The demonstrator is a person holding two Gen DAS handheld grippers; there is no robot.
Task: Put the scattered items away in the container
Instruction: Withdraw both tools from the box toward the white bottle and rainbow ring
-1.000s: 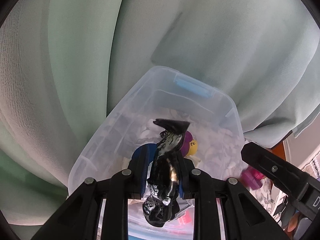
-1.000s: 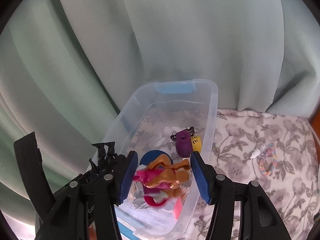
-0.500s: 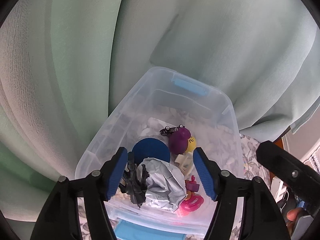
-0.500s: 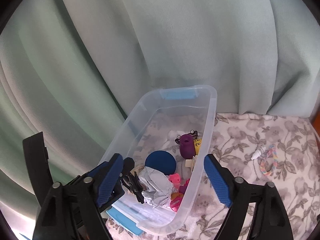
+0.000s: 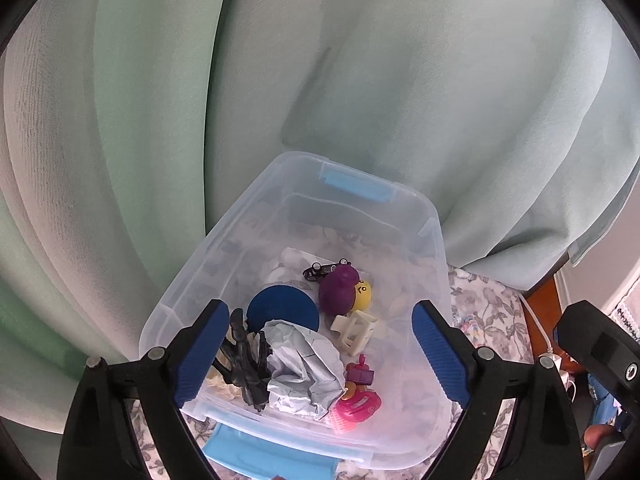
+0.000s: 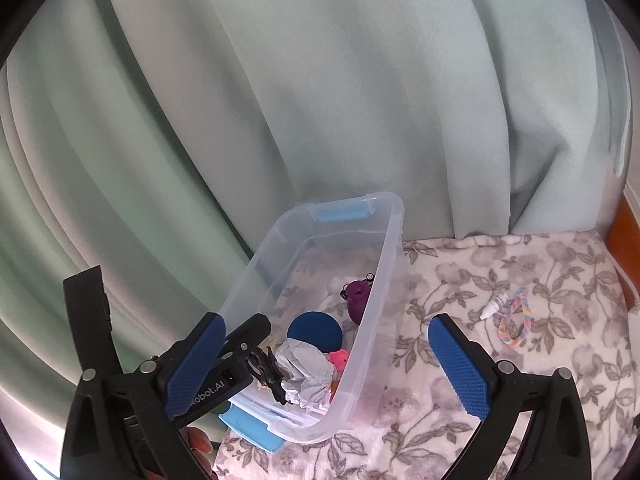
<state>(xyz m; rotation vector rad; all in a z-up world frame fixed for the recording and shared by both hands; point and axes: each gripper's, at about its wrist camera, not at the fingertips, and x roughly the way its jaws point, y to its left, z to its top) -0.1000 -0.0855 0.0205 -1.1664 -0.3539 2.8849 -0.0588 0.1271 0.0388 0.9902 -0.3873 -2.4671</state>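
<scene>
Container [image 5: 434,236] holds most toys; we see dropper bottle [image 6: 494,305], braided loop [image 6: 514,320] left near blanket's right edge. Left gripper [image 5: 318,354], right gripper [image 6: 326,364] jaws opening wide, nothing between them.

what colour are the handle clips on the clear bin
Light blue, on the clear bin; the far clip shows best in the right wrist view.

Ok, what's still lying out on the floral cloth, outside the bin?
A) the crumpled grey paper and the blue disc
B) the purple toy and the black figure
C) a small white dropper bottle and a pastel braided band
C: the dropper bottle and braided band lie on the floral cloth, right of the bin.
</scene>
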